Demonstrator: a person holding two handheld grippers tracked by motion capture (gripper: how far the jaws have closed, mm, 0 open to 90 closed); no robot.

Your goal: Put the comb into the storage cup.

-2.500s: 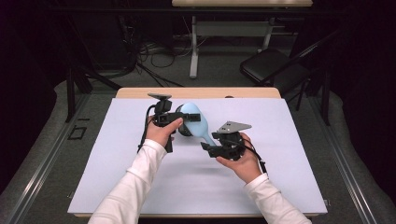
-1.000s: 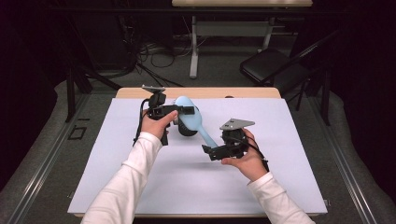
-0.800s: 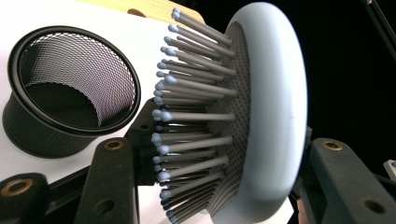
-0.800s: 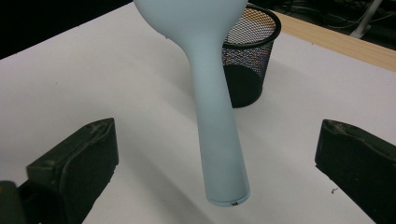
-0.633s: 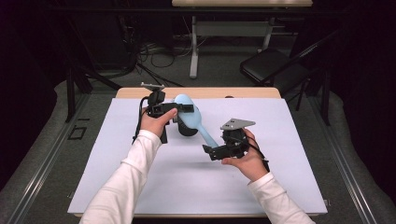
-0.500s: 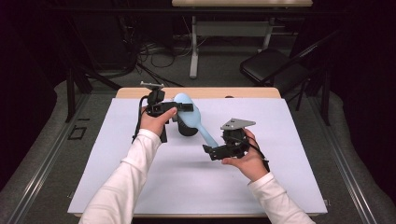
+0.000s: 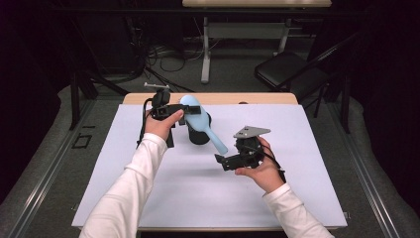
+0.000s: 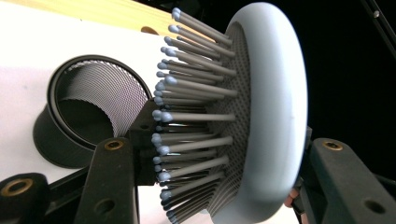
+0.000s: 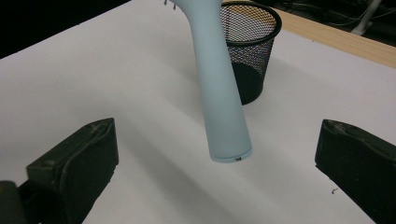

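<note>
Pale-blue hairbrush clamped in left hand-held gripper, above mesh cup.

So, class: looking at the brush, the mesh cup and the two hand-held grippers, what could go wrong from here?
1. The left hand-held gripper clamps the hairbrush across its bristles and back; bristles may flex, letting it slip or twist.
2. The handle hangs free between the open right hand-held gripper jaws; closing off-centre could lever the brush.
3. A swinging brush might tip the mesh cup.
</note>
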